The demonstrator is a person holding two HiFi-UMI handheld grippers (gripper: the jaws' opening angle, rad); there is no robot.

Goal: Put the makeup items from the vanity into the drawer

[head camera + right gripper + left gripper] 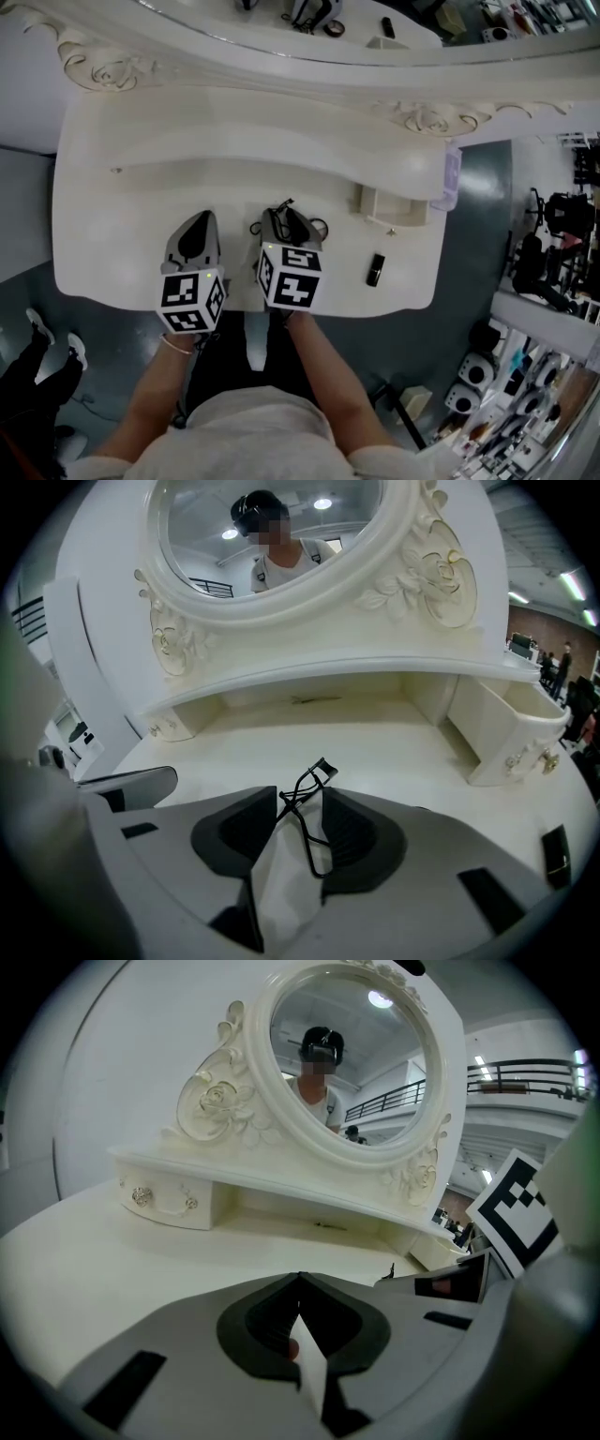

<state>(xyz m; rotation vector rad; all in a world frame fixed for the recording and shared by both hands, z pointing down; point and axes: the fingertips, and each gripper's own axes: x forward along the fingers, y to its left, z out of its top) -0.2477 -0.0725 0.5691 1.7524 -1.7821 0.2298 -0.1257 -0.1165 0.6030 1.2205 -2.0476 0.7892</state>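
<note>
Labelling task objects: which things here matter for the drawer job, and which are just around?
Job:
black wire eyelash curler
small black cosmetic tube
open white vanity drawer

Just around:
oval white-framed mirror
closed white drawer

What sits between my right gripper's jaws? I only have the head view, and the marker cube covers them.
Observer: A black wire eyelash curler lies on the white vanity top between the right gripper's jaws, which stand apart and do not press it.
Operator: And the left gripper?
Observer: The left gripper's jaws meet at the tips.
Operator: Anything under the shelf?
Observer: Yes, a thin dark item lies far back under the white shelf; it is too small to identify.
</note>
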